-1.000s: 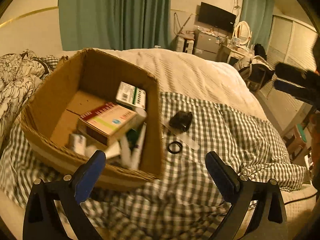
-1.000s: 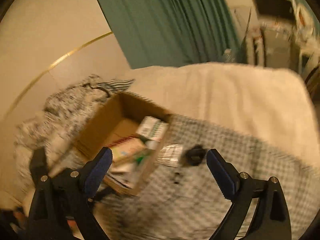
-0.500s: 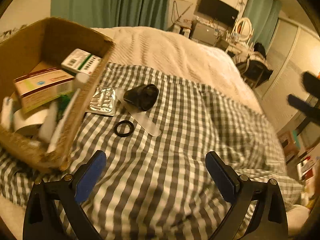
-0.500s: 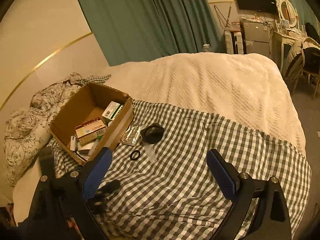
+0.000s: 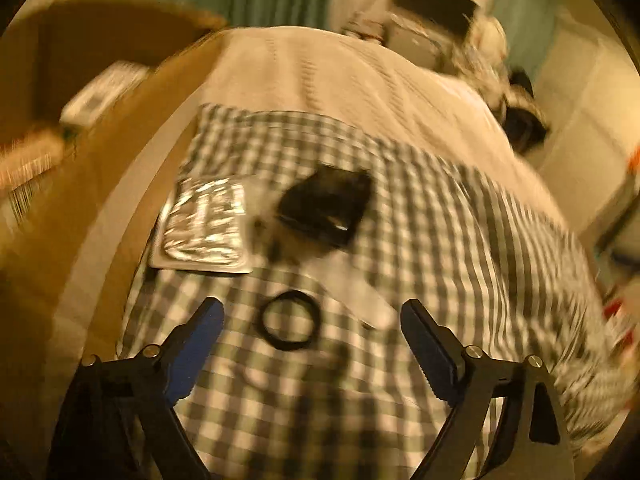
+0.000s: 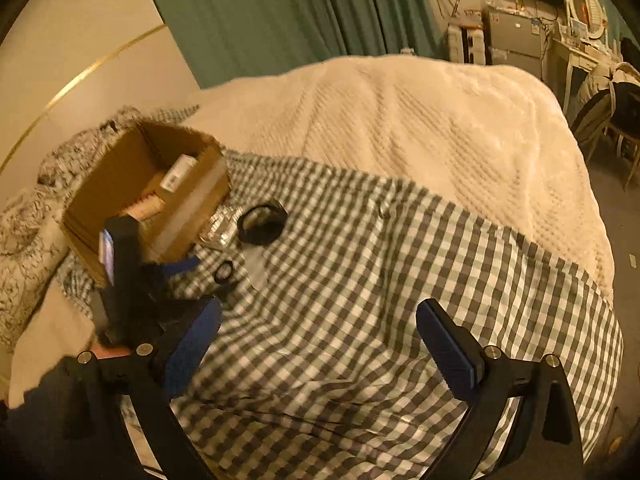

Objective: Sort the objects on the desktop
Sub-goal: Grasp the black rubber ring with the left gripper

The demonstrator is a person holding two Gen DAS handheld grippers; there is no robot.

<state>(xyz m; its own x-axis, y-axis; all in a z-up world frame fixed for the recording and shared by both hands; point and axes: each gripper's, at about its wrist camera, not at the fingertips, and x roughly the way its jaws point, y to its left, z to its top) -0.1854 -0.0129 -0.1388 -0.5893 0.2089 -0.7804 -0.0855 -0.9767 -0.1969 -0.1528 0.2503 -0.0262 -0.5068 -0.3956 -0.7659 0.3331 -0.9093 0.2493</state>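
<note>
A black ring (image 5: 289, 321) lies on the checked cloth (image 5: 460, 248), low between the fingers of my left gripper (image 5: 312, 312). Its jaws are closing, and the pads stand clear of the ring. Beyond it lie a clear plastic strip (image 5: 352, 292), a silver blister pack (image 5: 204, 226) and a black object (image 5: 326, 210). The cardboard box (image 5: 80, 160) holding small packets is at the left. In the right wrist view the left gripper (image 6: 208, 278) hangs over the ring (image 6: 224, 272) beside the box (image 6: 132, 184). My right gripper (image 6: 320, 312) is open over bare cloth, with nothing between its fingers.
A cream quilt (image 6: 420, 128) covers the far part of the bed. Floral bedding (image 6: 24, 232) bunches left of the box. Green curtains (image 6: 280, 8) hang behind. A chair (image 6: 616, 112) and a dresser stand at the far right, past the bed's edge.
The left gripper has dropped toward the cloth and shifted right of the box, so the ring now lies between its narrowing fingers. The right gripper has come lower over the bed.
</note>
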